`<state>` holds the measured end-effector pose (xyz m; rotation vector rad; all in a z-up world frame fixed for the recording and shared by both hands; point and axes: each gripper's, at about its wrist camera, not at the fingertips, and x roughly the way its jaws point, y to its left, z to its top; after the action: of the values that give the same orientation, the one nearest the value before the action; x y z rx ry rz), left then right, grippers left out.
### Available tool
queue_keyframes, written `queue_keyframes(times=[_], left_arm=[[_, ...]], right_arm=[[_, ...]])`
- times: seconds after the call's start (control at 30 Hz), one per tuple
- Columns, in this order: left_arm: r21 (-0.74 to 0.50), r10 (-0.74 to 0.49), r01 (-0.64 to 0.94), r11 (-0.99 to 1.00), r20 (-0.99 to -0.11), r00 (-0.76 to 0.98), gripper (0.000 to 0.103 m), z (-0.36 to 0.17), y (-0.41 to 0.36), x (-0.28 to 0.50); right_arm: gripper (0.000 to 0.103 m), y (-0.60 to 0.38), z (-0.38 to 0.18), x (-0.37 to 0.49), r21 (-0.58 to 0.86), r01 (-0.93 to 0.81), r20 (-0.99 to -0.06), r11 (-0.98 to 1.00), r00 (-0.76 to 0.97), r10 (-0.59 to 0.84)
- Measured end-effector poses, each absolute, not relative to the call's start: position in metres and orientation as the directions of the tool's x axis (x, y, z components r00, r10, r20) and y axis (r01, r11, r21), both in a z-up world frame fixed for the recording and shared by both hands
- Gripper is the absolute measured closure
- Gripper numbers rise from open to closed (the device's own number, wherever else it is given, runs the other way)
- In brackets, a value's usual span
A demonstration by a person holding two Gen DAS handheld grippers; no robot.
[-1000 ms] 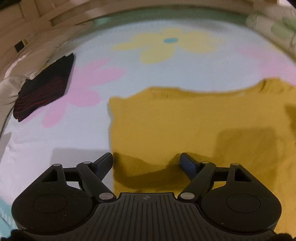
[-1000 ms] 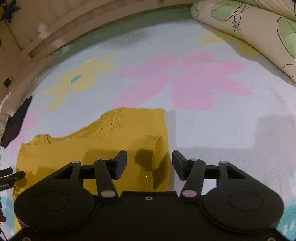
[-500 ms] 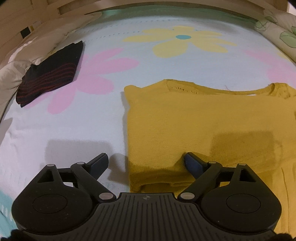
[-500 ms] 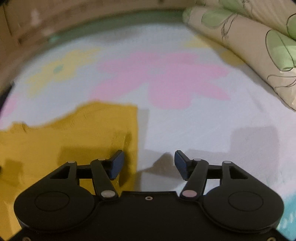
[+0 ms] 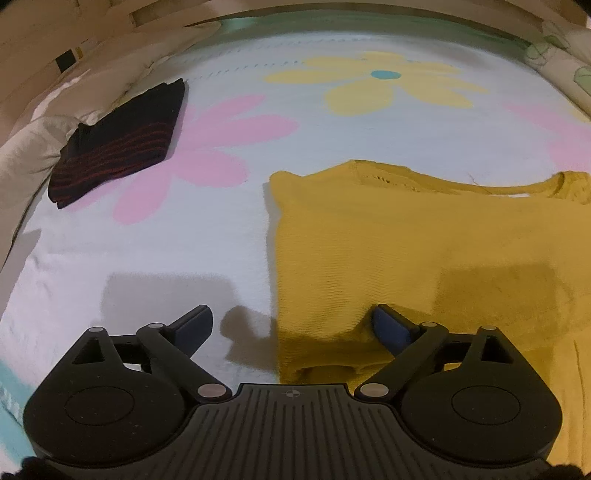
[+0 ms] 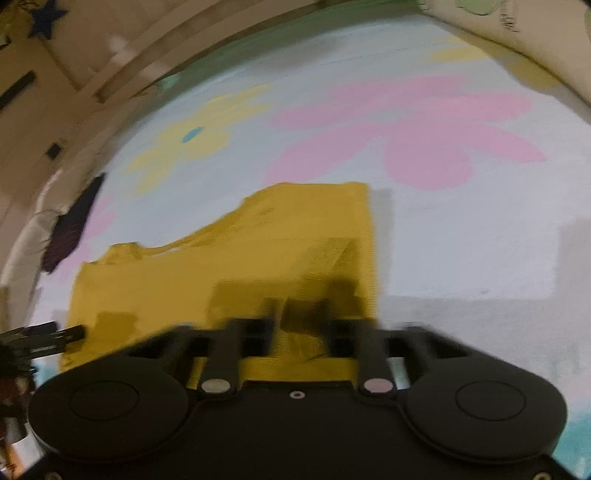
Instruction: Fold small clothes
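A mustard-yellow knit top lies flat on the flowered bed sheet, its sides folded in. My left gripper is open and hovers at the top's near left corner, one finger over the sheet and one over the cloth. In the right wrist view the yellow top fills the middle. My right gripper is open above its near right part, blurred by motion. The left gripper's fingers show at the left edge there.
A folded black garment with red stripes lies at the far left by a white pillow. A leaf-print cushion lies at the far right. A wooden bed rail runs along the back.
My right gripper has swung left, back over the yellow top's right part. My left gripper has shifted a little left and back, showing more sheet.
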<state>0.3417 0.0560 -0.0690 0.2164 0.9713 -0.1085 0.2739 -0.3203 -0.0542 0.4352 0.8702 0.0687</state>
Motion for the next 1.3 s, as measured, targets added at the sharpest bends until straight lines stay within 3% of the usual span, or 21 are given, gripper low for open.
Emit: queue_keyframes(times=[0.1,0.23,0.3,0.37,0.43,0.57,0.63,0.77,0.8,1.0,1.3], left_arm=[[0.114,-0.006,0.181,0.977,-0.831,0.556,0.006,-0.070,0.059,0.342],[0.095,-0.021,0.179,0.979,-0.833,0.553,0.006,-0.071,0.061,0.342],[0.078,-0.033,0.177,0.981,-0.834,0.551,0.006,-0.071,0.064,0.343],[0.053,-0.051,0.173,0.984,-0.835,0.547,0.006,-0.071,0.067,0.344],[0.044,-0.060,0.175,0.984,-0.835,0.547,0.006,-0.069,0.067,0.343],[0.057,-0.069,0.208,0.976,-0.830,0.554,0.007,-0.059,0.065,0.332],[0.047,-0.085,0.221,0.974,-0.832,0.548,0.007,-0.054,0.066,0.324],[0.036,-0.104,0.233,0.972,-0.820,0.563,0.007,-0.038,0.071,0.300],[0.033,-0.110,0.235,0.971,-0.815,0.570,0.007,-0.033,0.072,0.293],[0.021,-0.130,0.238,0.971,-0.790,0.599,0.006,-0.014,0.080,0.242],[-0.029,-0.185,0.267,0.963,-0.791,0.583,0.006,-0.024,0.094,0.154]], right_arm=[[0.090,-0.312,-0.039,0.276,0.389,0.098,-0.700,0.916,0.678,0.225],[0.082,-0.307,-0.051,0.281,0.185,0.190,-0.815,0.964,0.578,0.043],[0.081,-0.311,-0.061,0.277,0.173,0.221,-0.827,0.960,0.562,0.020],[0.069,-0.317,-0.059,0.274,0.207,0.244,-0.816,0.947,0.577,0.030],[0.038,-0.322,-0.052,0.270,0.221,0.264,-0.796,0.939,0.605,0.017],[0.033,-0.320,-0.039,0.264,0.245,0.258,-0.768,0.935,0.640,0.025],[0.020,-0.316,-0.035,0.257,0.261,0.244,-0.758,0.934,0.650,0.042],[0.014,-0.308,-0.027,0.244,0.280,0.217,-0.757,0.935,0.649,0.076],[0.008,-0.304,-0.025,0.240,0.274,0.209,-0.758,0.939,0.648,0.077],[0.001,-0.275,-0.014,0.196,0.260,0.153,-0.751,0.953,0.652,0.100],[0.001,-0.251,-0.027,0.107,0.316,0.116,-0.755,0.942,0.631,0.176]])
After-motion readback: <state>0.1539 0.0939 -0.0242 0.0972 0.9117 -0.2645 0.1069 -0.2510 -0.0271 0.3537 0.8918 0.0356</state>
